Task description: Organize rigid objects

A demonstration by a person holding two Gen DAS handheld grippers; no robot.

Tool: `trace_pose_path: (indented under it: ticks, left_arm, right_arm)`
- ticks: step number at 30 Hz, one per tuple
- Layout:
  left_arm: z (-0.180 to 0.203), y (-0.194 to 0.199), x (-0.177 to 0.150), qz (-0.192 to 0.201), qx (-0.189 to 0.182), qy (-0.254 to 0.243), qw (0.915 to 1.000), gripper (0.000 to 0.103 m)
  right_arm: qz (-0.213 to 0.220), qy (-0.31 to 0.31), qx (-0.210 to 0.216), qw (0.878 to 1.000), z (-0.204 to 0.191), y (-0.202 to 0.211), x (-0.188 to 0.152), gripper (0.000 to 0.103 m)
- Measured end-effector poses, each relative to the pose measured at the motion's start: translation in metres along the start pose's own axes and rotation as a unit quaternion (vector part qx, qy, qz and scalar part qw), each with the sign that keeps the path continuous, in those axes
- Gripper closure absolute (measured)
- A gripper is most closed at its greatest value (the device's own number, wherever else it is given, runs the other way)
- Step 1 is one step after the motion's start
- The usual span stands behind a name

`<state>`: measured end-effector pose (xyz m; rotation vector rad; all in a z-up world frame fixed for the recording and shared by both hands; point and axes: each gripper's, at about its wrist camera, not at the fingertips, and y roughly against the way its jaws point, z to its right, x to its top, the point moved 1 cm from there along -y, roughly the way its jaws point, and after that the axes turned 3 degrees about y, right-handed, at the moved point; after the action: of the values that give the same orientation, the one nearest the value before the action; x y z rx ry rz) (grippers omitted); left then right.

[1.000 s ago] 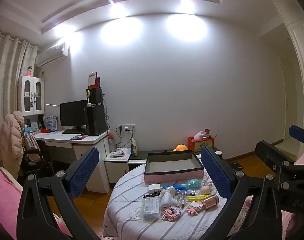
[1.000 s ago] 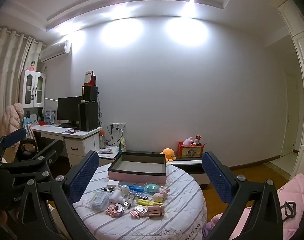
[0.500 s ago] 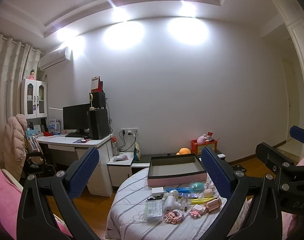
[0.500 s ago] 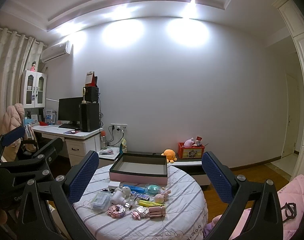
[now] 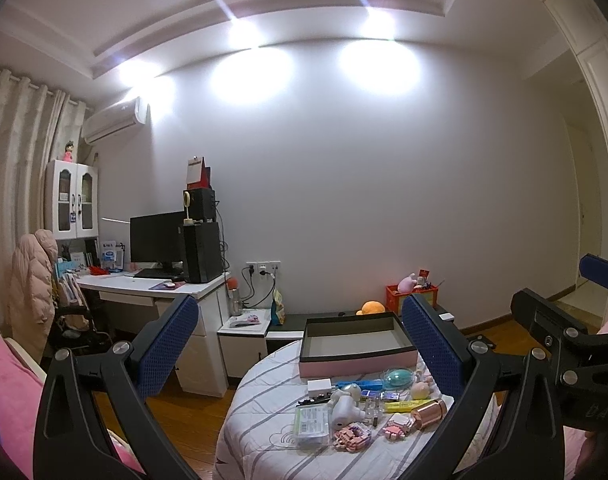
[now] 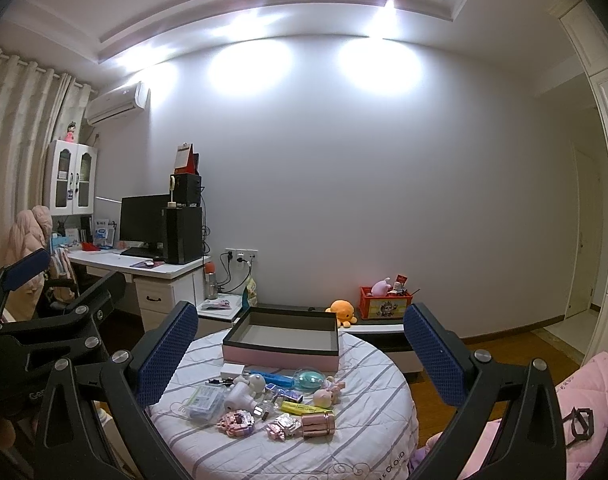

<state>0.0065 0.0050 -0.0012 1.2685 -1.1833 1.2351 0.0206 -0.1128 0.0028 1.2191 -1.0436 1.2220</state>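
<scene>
Two grippers, fingers spread, nothing held: left gripper (image 5: pixel 300 340), right gripper (image 6: pixel 300 344). Small items (image 6: pixel 272 404) scattered lower centre on round bench (image 6: pixel 367 432), before empty box (image 6: pixel 282 338). Step: approach. Next: descend, pick item.

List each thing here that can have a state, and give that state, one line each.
Left gripper: open, holding nothing.
Right gripper: open, holding nothing.
Box: open, lidless, nothing visible inside.
Copper cylinder: lying on its side.
Monitor: screen dark.
Cabinet: doors shut.
</scene>
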Motion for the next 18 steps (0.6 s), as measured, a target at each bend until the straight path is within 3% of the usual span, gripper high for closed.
trace_pose_path:
  ticks: [18]
  left_arm:
    - [0.0009, -0.0023, 0.0024, -0.001, -0.002, -0.003, 1.0, 0.0]
  right_arm:
    - [0.001, 0.003, -0.002, 1.0, -0.0013, 0.0004, -0.0011, 0.0]
